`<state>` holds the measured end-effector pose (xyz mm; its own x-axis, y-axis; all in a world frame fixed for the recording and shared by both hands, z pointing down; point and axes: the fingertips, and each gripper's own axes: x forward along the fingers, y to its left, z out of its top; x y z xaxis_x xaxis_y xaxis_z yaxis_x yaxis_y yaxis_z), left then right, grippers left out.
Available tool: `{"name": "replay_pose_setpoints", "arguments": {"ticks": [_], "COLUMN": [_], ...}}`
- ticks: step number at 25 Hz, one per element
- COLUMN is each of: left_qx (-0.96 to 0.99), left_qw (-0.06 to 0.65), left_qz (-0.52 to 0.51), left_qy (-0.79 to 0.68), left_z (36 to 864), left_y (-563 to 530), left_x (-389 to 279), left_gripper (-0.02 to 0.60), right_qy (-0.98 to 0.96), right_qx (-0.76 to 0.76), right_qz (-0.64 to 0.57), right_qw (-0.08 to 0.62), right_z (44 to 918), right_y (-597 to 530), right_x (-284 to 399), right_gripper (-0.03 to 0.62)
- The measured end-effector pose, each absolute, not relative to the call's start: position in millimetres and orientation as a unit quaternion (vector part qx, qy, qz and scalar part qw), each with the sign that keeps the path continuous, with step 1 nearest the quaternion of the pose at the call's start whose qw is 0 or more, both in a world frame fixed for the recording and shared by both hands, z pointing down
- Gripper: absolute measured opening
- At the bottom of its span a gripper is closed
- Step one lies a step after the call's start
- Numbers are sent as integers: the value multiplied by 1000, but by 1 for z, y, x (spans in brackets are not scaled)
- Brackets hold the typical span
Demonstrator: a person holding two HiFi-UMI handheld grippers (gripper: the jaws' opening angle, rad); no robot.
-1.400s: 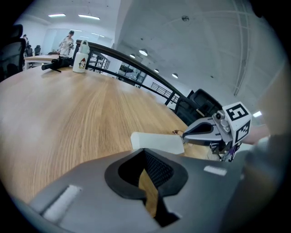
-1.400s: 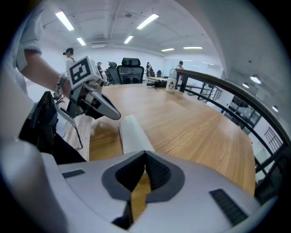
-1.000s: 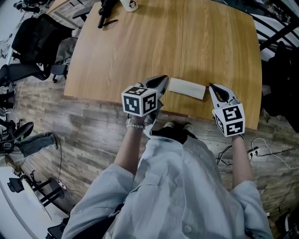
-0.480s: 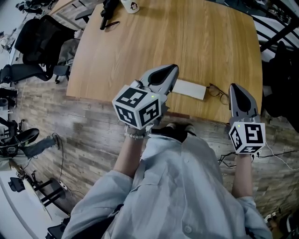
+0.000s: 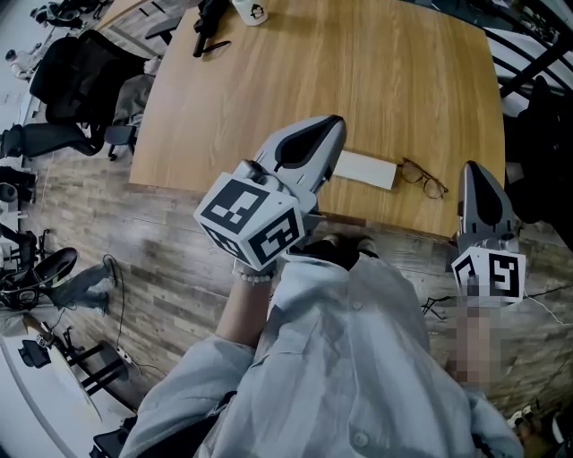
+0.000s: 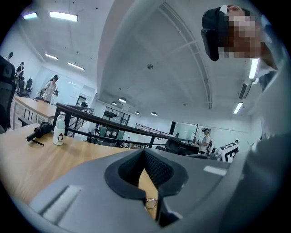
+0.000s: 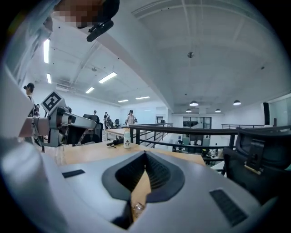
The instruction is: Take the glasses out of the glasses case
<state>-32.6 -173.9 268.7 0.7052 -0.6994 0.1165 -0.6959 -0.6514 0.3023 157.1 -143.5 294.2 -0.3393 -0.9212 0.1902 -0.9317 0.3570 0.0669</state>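
A white glasses case (image 5: pixel 365 169) lies flat near the front edge of the wooden table (image 5: pixel 358 72). Just to its right, dark thin-framed glasses (image 5: pixel 423 178) rest on the table, outside the case. Both grippers are held up above the table's front edge and touch neither object. My left gripper (image 5: pixel 329 122) hangs left of the case, shut and empty, its jaw tips meeting (image 6: pixel 144 151). My right gripper (image 5: pixel 472 167) hangs right of the glasses, also shut with nothing between its pads (image 7: pixel 145 154).
A small white bottle (image 5: pixel 250 9) (image 6: pixel 58 130) (image 7: pixel 127 137) and a black object (image 5: pixel 204 22) sit at the table's far side. Office chairs (image 5: pixel 72 80) stand to the left, a black chair (image 7: pixel 259 154) to the right. A dark railing (image 6: pixel 113 123) runs behind.
Both grippers have risen from the table toward the head camera. The right gripper lifted away from the glasses, which now lie in plain sight beside the case.
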Motion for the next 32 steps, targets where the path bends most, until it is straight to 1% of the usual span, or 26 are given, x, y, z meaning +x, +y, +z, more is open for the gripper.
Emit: {"name": "replay_pose_setpoints", "arguments": {"ticks": [12,32], "left_qx": [910,916], "left_qw": [157,158], "left_qz": [-10,1], "left_qy": [-383,-369], "left_z": [260,263], "left_y": [-168,-157], "left_x": [-32,-17], "left_gripper": [5,5], "right_qy": [-811,-811], "right_qx": [577,575], "right_qz": [20,30], "right_qw": [96,107], "right_z": [283,294], "right_y": [-137,-123], "right_x": [158,154], "right_gripper": [2,2]}}
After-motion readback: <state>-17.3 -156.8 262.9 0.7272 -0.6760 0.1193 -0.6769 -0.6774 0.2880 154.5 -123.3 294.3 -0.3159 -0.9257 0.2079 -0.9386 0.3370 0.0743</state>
